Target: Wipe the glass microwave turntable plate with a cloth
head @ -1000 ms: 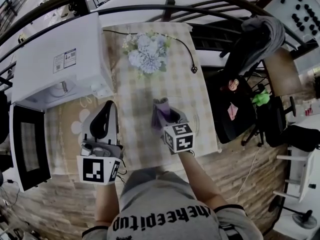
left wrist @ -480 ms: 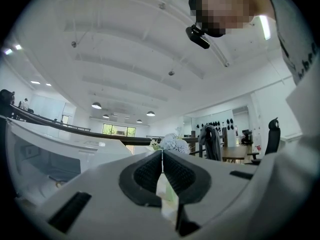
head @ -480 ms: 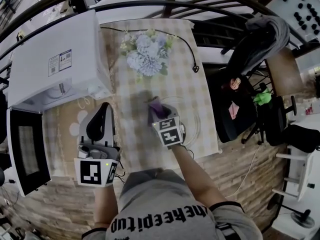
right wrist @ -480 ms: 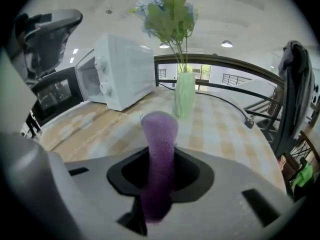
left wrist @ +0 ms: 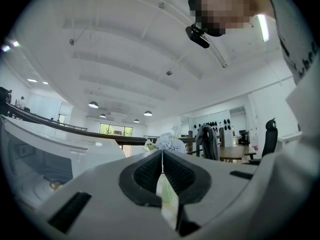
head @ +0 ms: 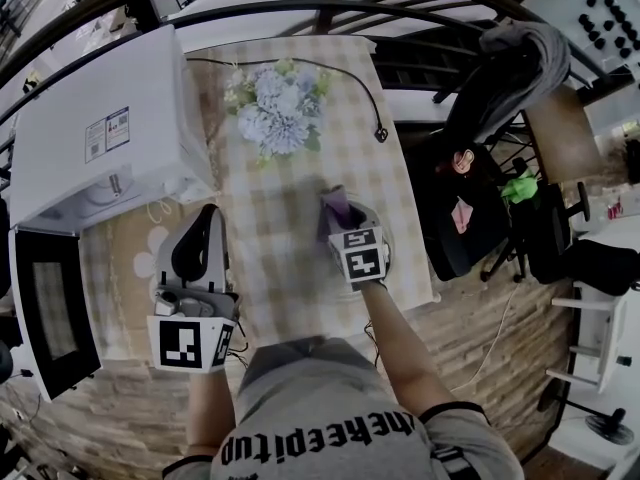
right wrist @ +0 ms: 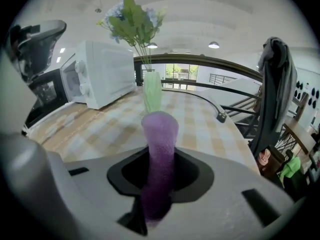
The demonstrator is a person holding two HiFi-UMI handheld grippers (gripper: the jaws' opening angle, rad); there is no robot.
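Head view: cloth gripped above the turntable plate

We see the right gripper (head: 338, 220) clamped on a purple cloth (head: 334, 204), with a roll of fabric standing up between its jaws (the right gripper view shows this plainly). It hangs over the glass turntable plate (head: 387, 236), which lies on the checked table (head: 275, 268) near its right edge. Our left gripper (head: 207, 216) has its jaws pressed together, holding nothing, beside the open microwave (head: 100, 128).

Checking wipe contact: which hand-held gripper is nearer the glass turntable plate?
Right. The right hand-held gripper, holding the purple cloth, is over the plate; the left hand-held gripper is off to its left.
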